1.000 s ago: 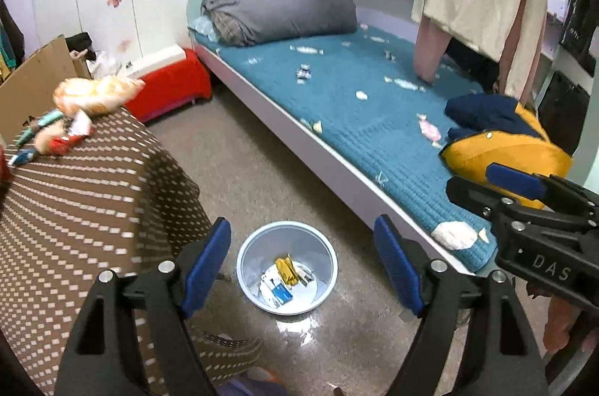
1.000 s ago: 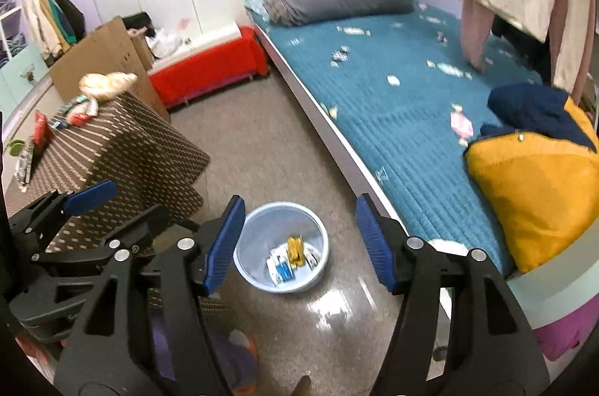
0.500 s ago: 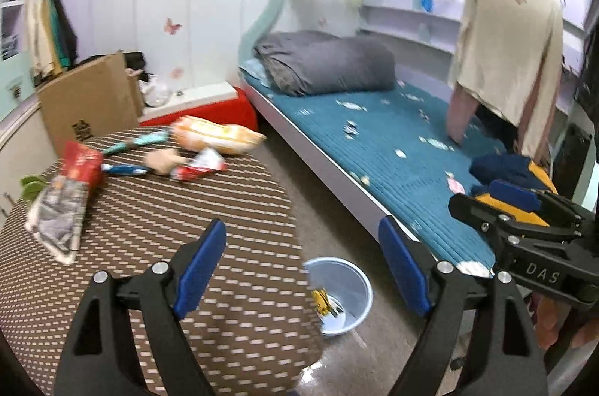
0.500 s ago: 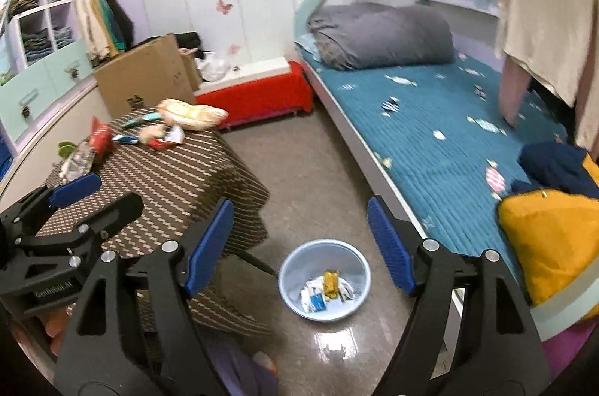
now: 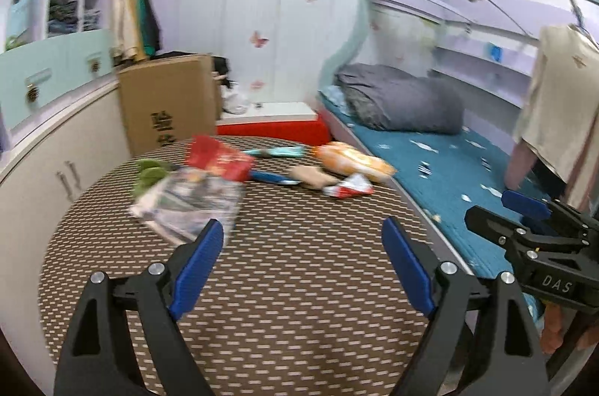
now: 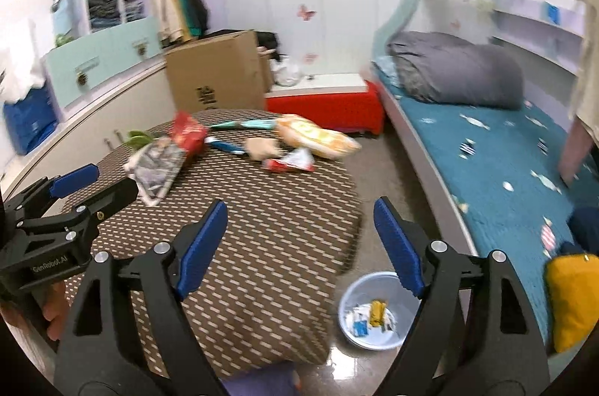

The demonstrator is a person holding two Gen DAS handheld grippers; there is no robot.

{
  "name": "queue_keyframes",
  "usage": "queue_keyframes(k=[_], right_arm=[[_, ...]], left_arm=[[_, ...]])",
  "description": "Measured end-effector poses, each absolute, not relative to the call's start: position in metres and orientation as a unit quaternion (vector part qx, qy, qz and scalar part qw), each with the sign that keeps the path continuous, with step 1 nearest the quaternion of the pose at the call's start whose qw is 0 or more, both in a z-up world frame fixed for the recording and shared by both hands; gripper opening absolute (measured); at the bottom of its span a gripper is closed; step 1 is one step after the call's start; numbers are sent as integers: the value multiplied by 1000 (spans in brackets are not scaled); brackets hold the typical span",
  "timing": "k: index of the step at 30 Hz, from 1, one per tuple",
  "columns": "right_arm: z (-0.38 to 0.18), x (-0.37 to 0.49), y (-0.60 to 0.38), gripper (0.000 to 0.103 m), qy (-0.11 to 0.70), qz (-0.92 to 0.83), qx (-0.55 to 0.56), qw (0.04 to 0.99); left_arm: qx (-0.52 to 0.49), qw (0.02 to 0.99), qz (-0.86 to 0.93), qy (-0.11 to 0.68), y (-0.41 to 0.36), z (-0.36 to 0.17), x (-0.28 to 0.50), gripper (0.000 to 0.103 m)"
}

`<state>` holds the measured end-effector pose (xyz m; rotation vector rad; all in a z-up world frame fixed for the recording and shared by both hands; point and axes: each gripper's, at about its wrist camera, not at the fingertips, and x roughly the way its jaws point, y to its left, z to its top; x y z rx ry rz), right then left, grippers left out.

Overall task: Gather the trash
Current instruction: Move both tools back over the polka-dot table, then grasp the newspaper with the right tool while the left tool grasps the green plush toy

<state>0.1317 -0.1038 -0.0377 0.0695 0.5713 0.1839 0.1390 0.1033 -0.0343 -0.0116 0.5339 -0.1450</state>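
A few wrappers are already held in the basin (image 6: 374, 325), several are left along the counter's (image 6: 284, 227) far edge, and nothing is held by the wide left claw (image 5: 303, 257) or the opening right claw (image 6: 301, 238).

both tools, left tool (image 5: 303, 246) and right tool (image 6: 301, 227), point downward, empty; the right's jaws opening.

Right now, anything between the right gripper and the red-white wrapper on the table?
Nothing visible. The right gripper, empty with jaws opening, faces the red-white wrapper across bare tablecloth. Other trash lies beyond or left of it.
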Motion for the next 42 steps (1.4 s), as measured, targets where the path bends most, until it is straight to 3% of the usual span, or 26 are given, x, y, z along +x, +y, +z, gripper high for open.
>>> queue_keyframes(k=[17, 28, 29, 30, 42], right_arm=[[-72, 238, 40, 82, 351, 231, 0, 907], [-113, 296, 95, 81, 409, 246, 1, 879], [-113, 300, 96, 71, 412, 249, 13, 877], [-113, 301, 97, 51, 415, 248, 19, 875], [-75, 244, 60, 10, 386, 277, 62, 877]], left_arm=[[-65, 954, 71, 283, 266, -56, 162, 87], [-92, 938, 100, 319, 319, -93, 195, 87], [-96, 936, 99, 324, 321, -96, 197, 87], [-97, 935, 99, 326, 322, -98, 198, 87], [-108, 933, 86, 333, 313, -102, 180, 87]])
